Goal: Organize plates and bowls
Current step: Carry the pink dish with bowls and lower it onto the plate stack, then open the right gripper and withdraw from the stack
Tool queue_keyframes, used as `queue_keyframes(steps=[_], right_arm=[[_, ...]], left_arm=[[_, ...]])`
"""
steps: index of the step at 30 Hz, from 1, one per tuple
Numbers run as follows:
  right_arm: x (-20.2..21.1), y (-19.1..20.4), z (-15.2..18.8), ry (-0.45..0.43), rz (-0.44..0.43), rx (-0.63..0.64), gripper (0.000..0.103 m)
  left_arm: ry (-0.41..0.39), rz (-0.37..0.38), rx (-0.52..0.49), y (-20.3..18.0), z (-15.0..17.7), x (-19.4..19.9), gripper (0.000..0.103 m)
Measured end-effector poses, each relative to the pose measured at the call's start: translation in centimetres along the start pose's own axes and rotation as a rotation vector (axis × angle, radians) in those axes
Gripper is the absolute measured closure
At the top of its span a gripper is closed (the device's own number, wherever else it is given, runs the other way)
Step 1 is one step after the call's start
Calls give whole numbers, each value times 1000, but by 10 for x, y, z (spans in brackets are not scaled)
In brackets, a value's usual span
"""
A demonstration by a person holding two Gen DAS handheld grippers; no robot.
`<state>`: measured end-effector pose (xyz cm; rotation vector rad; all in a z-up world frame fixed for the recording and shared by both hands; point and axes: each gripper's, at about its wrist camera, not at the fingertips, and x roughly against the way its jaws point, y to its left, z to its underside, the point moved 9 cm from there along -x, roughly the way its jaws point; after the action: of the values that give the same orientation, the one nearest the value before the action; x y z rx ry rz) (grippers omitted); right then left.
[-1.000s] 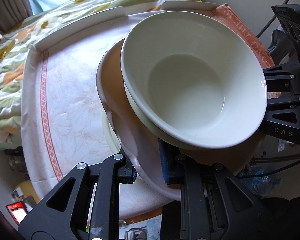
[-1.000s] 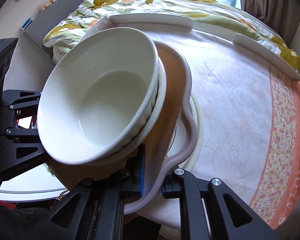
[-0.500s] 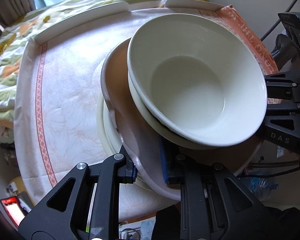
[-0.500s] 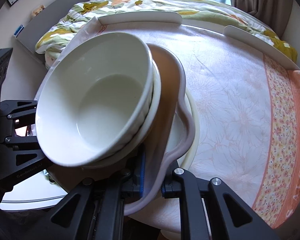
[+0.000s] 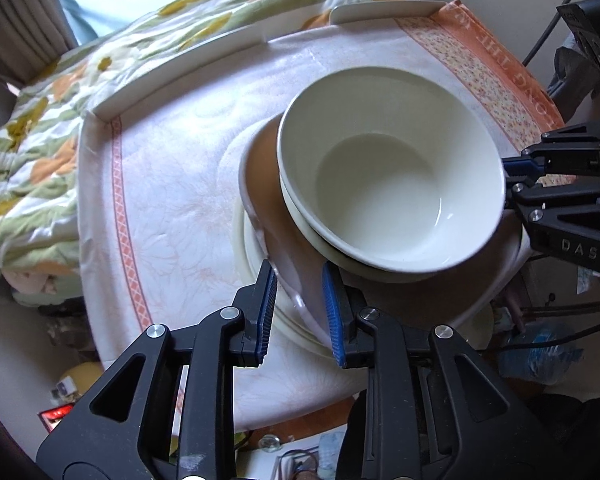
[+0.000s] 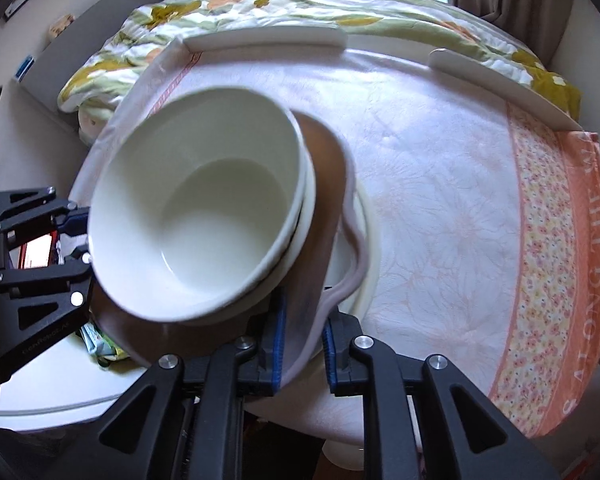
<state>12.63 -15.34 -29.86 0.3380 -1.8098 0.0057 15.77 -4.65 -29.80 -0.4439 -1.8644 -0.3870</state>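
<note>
Bowls sit nested on a pink wavy plate, itself set on a cream plate on the tablecloth — biggest underneath for steadiness, I'd say. Left gripper and right gripper stand parted around opposite pink rims — neither clamping.

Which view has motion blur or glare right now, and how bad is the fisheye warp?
Left wrist view: sharp; small specular streak inside the white bowl; table edge bows strongly. Right wrist view: bowl rim smeared by motion blur, tablecloth washed pale by daylight; black vignette in both views' corners.
</note>
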Motion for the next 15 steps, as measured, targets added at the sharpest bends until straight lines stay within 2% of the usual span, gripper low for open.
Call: queue_keyframes(steps=[5, 8, 11, 12, 13, 14, 15], right_arm=[[25, -2, 7, -23, -3, -35, 88], [54, 0, 12, -101, -19, -68, 88], [90, 3, 11, -204, -18, -80, 88], [110, 4, 9, -255, -13, -85, 88], [124, 5, 8, -292, -12, -92, 88], [137, 5, 7, -327, -12, -98, 87], [154, 5, 5, -372, -12, -106, 84]], left_arm=[[-27, 9, 12, 1, 7, 25, 81], [-86, 19, 48, 1, 11, 52, 81], [-205, 19, 107, 1, 3, 96, 81], [-259, 14, 130, 1, -2, 116, 78], [-307, 6, 148, 1, -6, 133, 72], [-347, -4, 164, 0, -11, 148, 49], [-413, -26, 189, 1, -15, 171, 15]])
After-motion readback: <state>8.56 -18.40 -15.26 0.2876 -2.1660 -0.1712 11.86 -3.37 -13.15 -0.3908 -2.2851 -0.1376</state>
